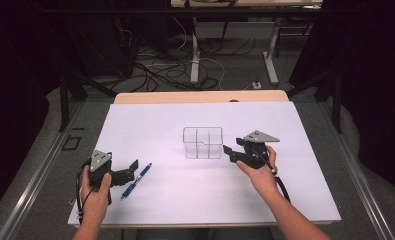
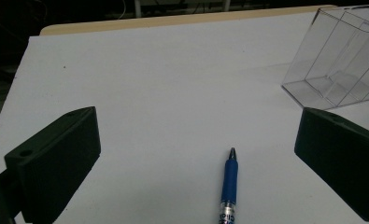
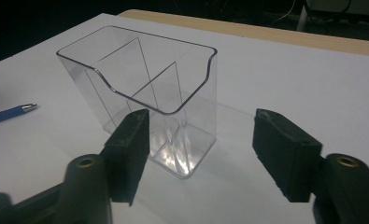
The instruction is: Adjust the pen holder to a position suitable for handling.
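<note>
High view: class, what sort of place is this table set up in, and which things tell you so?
Probably a lab or recording workspace, not a home: a white-topped table stands between dark curtains, tangled cables lie on the floor behind it, and a person holds a black two-jaw tool in each hand.

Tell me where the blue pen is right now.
In the high view the blue pen lies on the white table, near its front left, just right of the left gripper and left of the clear organizer.

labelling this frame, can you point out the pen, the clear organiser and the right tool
pen [image 2: 229, 183]: left gripper view, on its blue grip below the tip.
clear organiser [image 3: 191, 100]: right gripper view, on its near transparent wall.
right tool [image 1: 230, 153]: high view, midway between its open fingertips.
</note>
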`<control>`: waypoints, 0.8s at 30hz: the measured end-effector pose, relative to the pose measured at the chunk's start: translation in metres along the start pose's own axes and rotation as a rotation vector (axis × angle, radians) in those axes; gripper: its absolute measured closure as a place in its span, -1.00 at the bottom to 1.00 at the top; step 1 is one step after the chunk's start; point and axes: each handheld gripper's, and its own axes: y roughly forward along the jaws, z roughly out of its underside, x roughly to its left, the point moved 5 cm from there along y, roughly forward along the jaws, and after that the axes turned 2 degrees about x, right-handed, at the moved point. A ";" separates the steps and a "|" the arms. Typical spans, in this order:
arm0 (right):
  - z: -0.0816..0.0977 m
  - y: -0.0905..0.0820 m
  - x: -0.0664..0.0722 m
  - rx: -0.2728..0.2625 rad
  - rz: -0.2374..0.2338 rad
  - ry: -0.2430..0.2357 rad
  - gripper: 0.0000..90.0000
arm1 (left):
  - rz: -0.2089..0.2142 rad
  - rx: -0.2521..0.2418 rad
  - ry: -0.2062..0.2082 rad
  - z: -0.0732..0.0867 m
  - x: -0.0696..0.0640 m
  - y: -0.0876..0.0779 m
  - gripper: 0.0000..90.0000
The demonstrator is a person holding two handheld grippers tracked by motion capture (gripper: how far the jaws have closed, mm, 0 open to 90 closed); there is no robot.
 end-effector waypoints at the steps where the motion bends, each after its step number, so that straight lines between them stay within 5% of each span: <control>1: 0.000 -0.002 0.001 0.001 0.001 0.005 -0.26 | 0.000 0.001 0.001 0.000 0.000 0.000 -0.99; 7: 0.002 -0.016 0.001 0.008 0.030 -0.012 -0.51 | -0.001 0.003 -0.001 0.000 0.000 0.000 -1.00; 24: 0.002 -0.060 -0.012 -0.049 0.069 -0.012 -0.76 | 0.004 -0.016 -0.022 -0.001 0.000 0.000 -1.00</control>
